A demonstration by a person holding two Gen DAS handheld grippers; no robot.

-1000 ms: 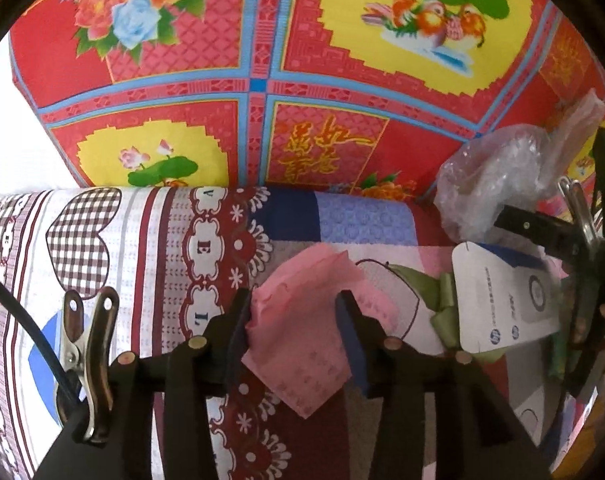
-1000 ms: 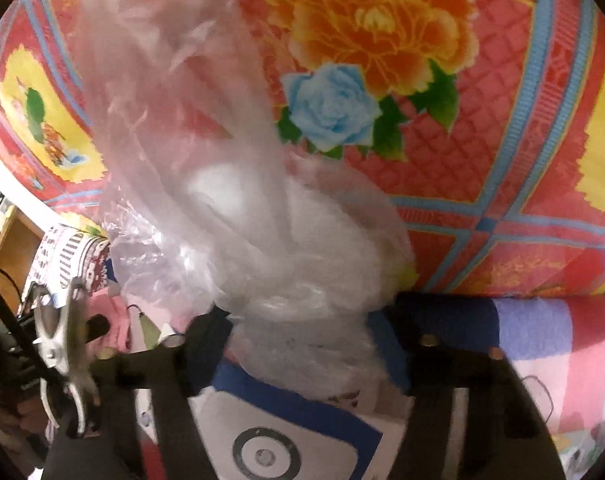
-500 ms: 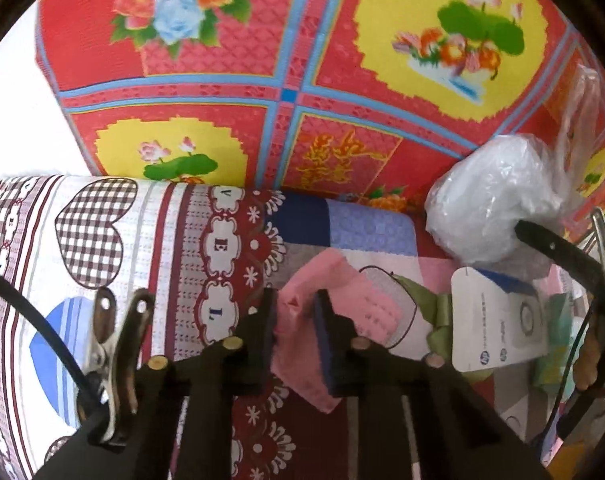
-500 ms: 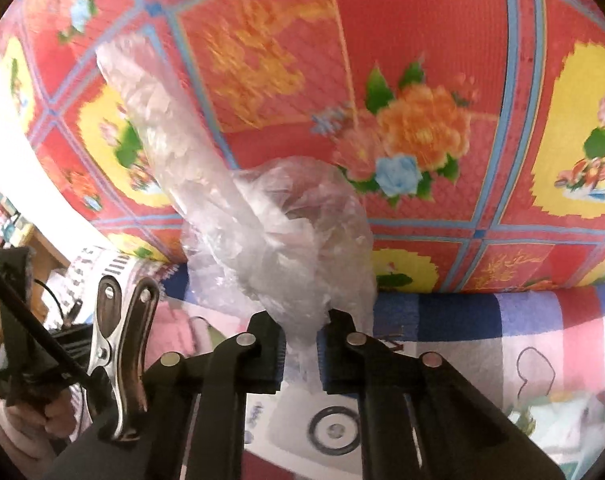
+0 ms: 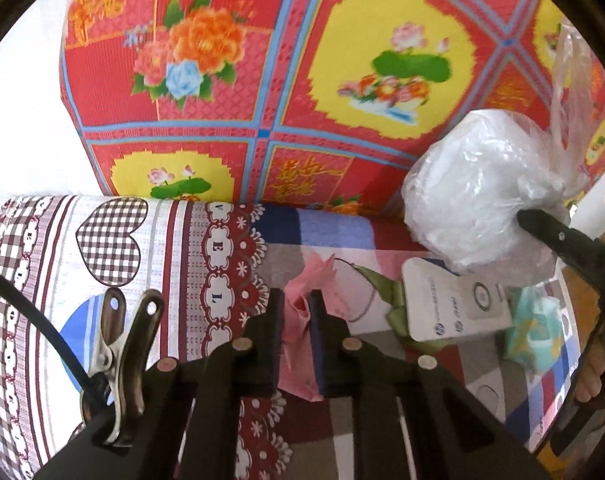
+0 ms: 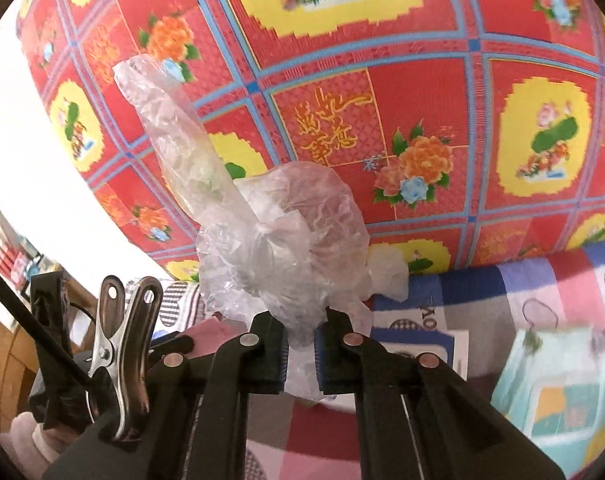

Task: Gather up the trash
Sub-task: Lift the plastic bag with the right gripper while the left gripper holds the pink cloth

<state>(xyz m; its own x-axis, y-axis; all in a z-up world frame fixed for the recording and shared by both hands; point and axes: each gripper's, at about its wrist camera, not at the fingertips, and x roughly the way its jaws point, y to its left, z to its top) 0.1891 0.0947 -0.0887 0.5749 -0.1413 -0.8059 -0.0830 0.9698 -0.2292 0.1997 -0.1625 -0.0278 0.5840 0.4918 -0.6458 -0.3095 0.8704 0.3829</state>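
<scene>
Two grippers each pinch trash: the left gripper (image 5: 295, 330) clamps a crumpled pink paper scrap (image 5: 298, 316); the right gripper (image 6: 301, 346) clamps a crinkled clear plastic bag (image 6: 286, 248) rising ahead of it.

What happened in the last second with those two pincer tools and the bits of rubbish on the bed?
Both closed and lifted. The left gripper, open around the pink paper before, now pinches it and has raised it off the bedspread. The right gripper has clamped the clear plastic bag and carried it upward. The white card and the teal packet lie where they were.
</scene>
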